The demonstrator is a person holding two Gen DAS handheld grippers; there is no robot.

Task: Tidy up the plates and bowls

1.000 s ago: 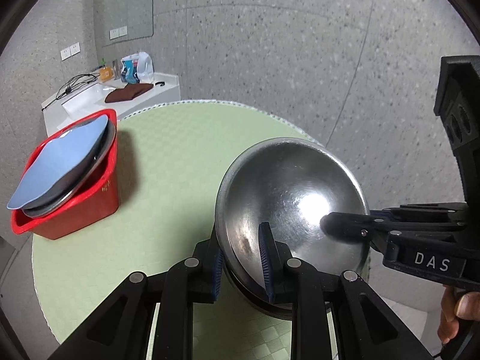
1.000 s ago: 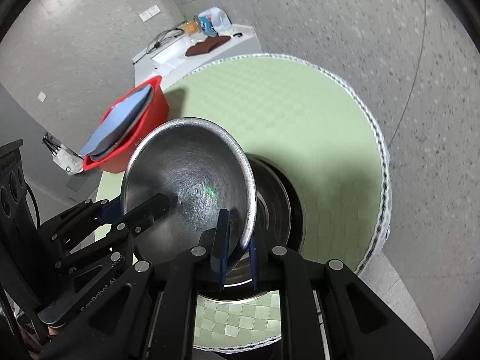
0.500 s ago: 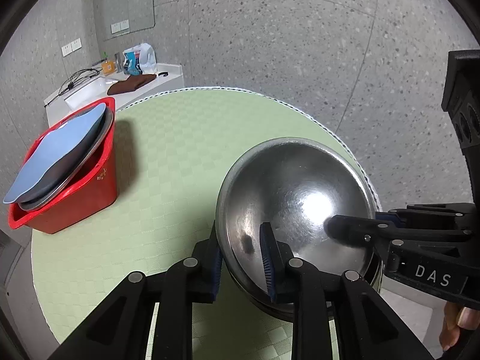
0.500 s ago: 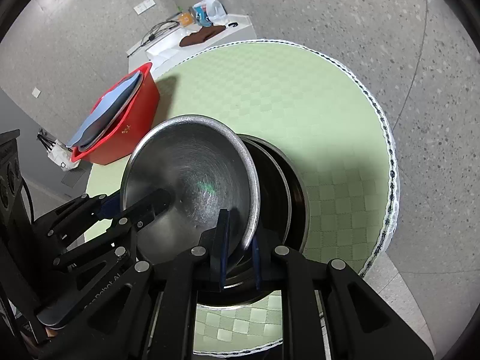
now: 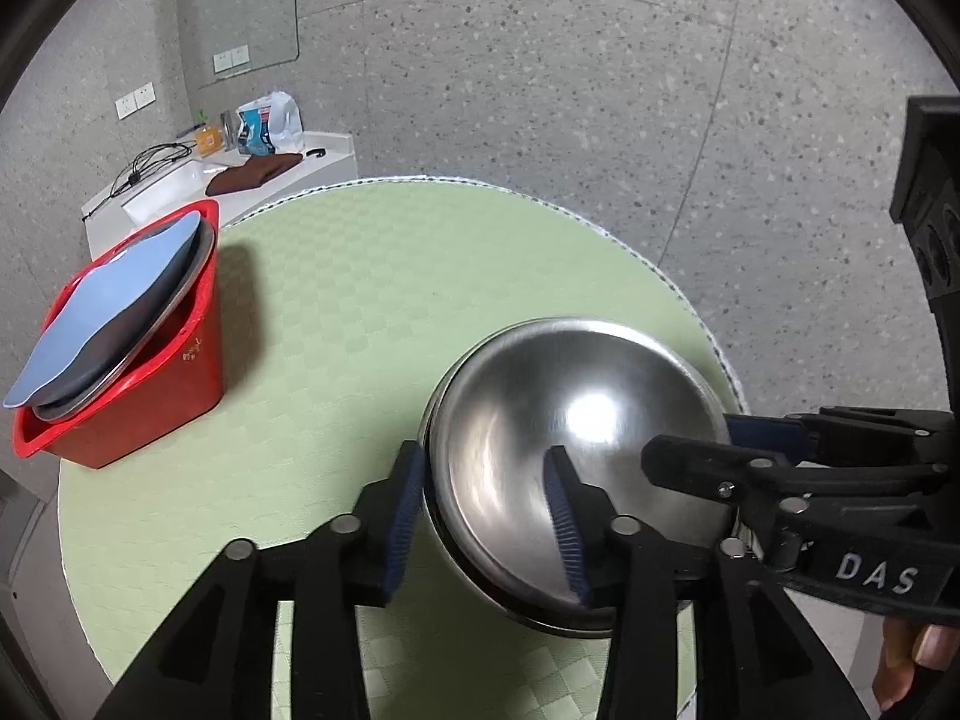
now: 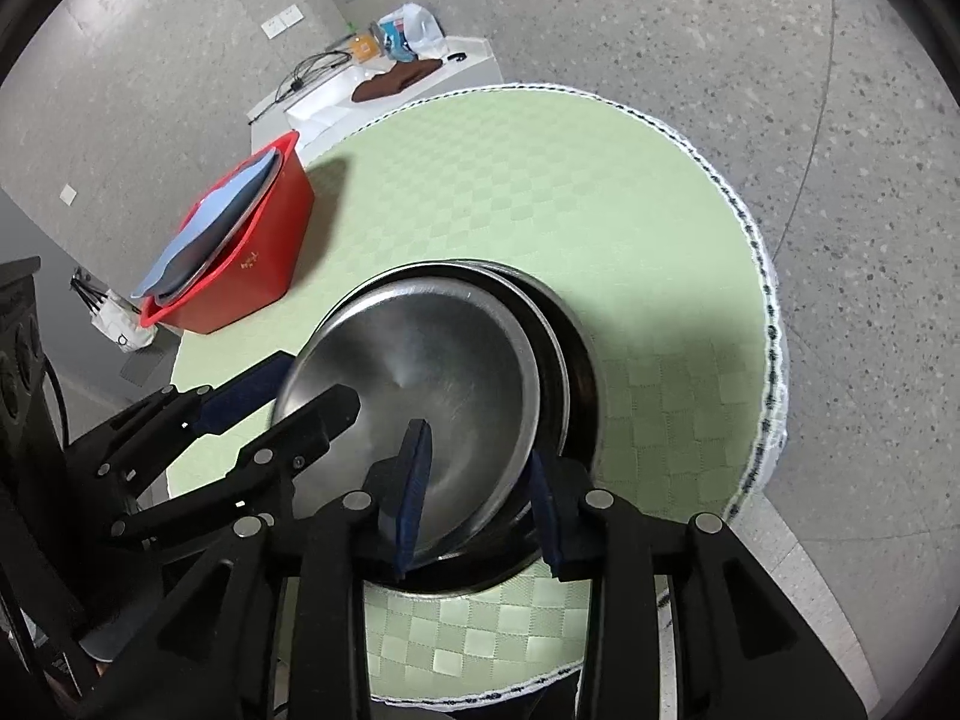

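Currently both claws straddle the rim of 1 steel bowl [image 6: 420, 384], which sits nested in a stack of larger steel bowls [image 6: 570, 360] on the green round table [image 6: 540, 192].

Left gripper [image 5: 486, 516]: jaws parted, 1 pad outside the bowl wall, 1 pad over the interior. A visible gap shows at each pad, so I judge it is not clamped. Right gripper [image 6: 477, 498]: also parted, inner pad over the bowl interior, outer pad beyond the rim, between this bowl and the next 1 out. Whether either pad touches metal I cannot tell. In the left wrist view the bowl [image 5: 576, 468] lies directly ahead of the fingers, with the right gripper [image 5: 708, 450] reaching in from the right side.

Red bin [image 5: 150, 372] sits far ahead and left of the left claw, well apart from the stack, holding a blue plate [image 5: 108, 300] leaning over a steel plate [image 5: 180, 300].

Risks, as judged:
- Bowl looks slightly tilted in the stack; if it is not seated, pulling the claws away could let it rock or slide.
- Inner pads lie below rim level; a sideways exit would catch the wall and drag the bowl, maybe the whole stack.
- Stack is near the table edge on the claw side; a drag toward the person could tip it off.
- Polished steel gives little friction for a re-grip.
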